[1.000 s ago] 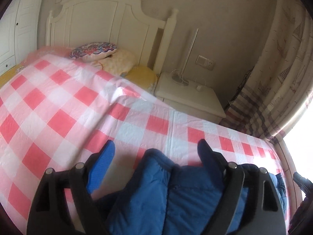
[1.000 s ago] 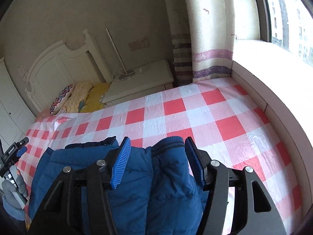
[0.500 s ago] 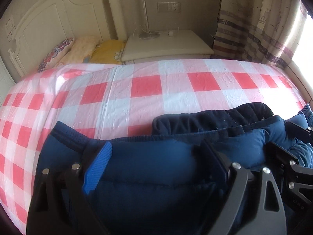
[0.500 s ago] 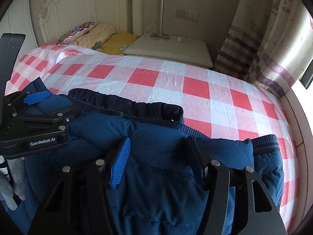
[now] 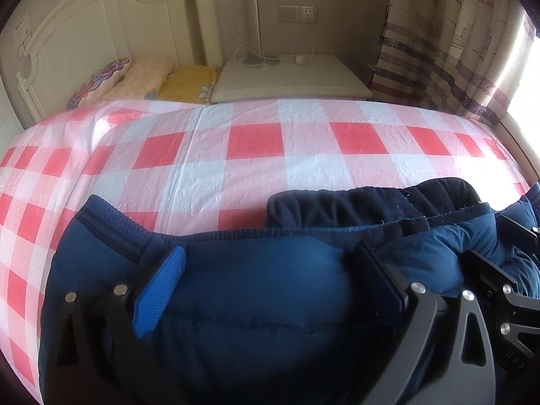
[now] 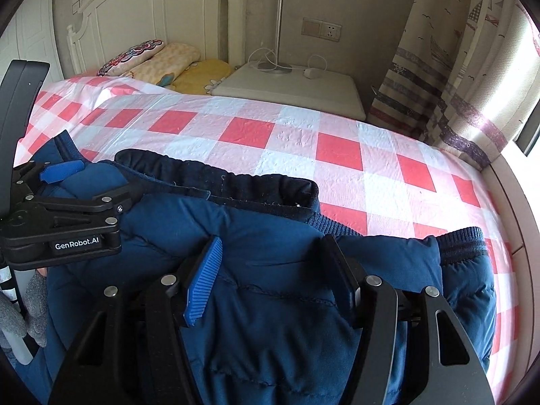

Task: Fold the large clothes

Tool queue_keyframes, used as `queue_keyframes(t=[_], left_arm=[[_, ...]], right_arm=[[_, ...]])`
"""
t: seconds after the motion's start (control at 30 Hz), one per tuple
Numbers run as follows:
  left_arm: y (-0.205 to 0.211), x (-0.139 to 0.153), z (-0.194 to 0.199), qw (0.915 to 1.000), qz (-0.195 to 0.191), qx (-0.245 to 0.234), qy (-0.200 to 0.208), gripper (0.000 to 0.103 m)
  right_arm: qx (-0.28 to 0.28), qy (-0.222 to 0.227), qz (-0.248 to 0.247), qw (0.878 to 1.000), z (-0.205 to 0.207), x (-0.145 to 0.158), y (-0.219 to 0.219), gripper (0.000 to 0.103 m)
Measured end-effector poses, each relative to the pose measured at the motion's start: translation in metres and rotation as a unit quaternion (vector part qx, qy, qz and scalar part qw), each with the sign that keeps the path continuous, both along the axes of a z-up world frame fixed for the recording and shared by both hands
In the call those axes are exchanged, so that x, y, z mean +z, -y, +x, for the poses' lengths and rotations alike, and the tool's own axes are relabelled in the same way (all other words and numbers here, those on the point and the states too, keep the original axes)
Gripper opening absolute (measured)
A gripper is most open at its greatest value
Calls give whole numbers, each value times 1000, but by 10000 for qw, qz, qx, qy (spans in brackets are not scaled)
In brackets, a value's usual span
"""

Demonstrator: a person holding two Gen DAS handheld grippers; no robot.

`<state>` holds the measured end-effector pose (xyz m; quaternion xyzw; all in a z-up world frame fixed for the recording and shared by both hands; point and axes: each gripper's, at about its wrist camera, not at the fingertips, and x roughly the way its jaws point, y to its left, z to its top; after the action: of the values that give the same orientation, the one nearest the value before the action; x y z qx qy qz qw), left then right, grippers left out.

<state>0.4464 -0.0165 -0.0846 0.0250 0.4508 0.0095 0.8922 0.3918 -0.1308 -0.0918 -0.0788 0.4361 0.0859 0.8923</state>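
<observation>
- Left wrist view: the left gripper (image 5: pixel 270 283) fills the bottom of the frame. Its two fingers stand apart, with a puffy blue jacket (image 5: pixel 256 303) bulging between them. The blue pad (image 5: pixel 158 290) on the left finger touches the cloth. I cannot tell if the dark finger on the right side presses it too.
- The jacket lies across the lower half of the frame on a bed (image 5: pixel 256 141) with a red and white checked cover. A ribbed cuff (image 5: pixel 111 222) shows at the lower left. A dark collar (image 5: pixel 371 202) sits at the middle right.
- At the right edge of this view a bit of the right gripper (image 5: pixel 506 290) shows, lying on the jacket.
- Right wrist view: the right gripper (image 6: pixel 273 283) is at the bottom middle. Its fingers are apart too, and the jacket (image 6: pixel 270 303) sits between them. It is not squeezed flat.
- The left gripper (image 6: pixel 60 216) is at the middle left here, resting on the jacket. A hand (image 6: pixel 20 307) in a grey glove shows at the lower left edge.
- Another ribbed cuff (image 6: pixel 462 243) is at the middle right.
- Pillows (image 6: pixel 162 64) lie at the upper left by a white headboard (image 6: pixel 152 13). A white nightstand (image 6: pixel 293 91) is in the upper middle, with a lamp (image 6: pixel 278 27) on it. A curtain (image 6: pixel 455 67) hangs at the upper right.
</observation>
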Motion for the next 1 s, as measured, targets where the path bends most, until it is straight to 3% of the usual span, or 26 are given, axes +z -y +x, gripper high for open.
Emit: queue_keyframes(t=[0.1,0.2,0.23,0.3,0.37,0.4,0.47,0.57,0.63,0.7,0.73,0.83,0.9,1.0], left_arm=[[1,0,0,10000,40,21,3,101],[0,0,0,10000,32,31,1,101],[0,0,0,10000,22,33,-3,101],[-1,-1,1,10000,6,33,-8,101],[-3,-1,1,10000,-74,28,-11,102],[-4,-1,1,9999,-105,30,-15,102],[-4,-1,1,9999,-118,36,-24,102],[-4,-2,2,9999,-93,42,-15,102],[-4,-2,1,9999,-101,40,-19,102],[-4,-2,1,9999,-120,41,-22,102],[-4,-2,1,9999,-125,42,-20,102],[-4,-2,1,9999,-118,47,-27,102],[-4,-2,1,9999,-123,43,-24,102],[-4,-2,1,9999,-131,45,-19,102]], right_arm=[[126,-229,27,9997,2,13,6,63],[-388,378,47,9985,-3,42,44,64],[-649,354,150,9972,0,42,63,64],[-973,-143,272,9948,12,18,97,64],[-949,-480,1105,9882,15,-5,122,64],[-1013,-508,1395,9837,15,-6,131,64],[-1070,-503,1483,9819,15,-1,136,62],[-1768,97,1298,9756,4,16,156,64],[-1954,-165,1643,9667,4,2,172,64],[-1884,-677,1701,9649,10,-18,174,64],[-1952,-630,1676,9643,8,-16,175,64],[-2243,49,589,9727,-2,22,156,66],[-1823,461,589,9804,-11,49,127,68],[-850,514,500,9938,-13,60,65,76]])
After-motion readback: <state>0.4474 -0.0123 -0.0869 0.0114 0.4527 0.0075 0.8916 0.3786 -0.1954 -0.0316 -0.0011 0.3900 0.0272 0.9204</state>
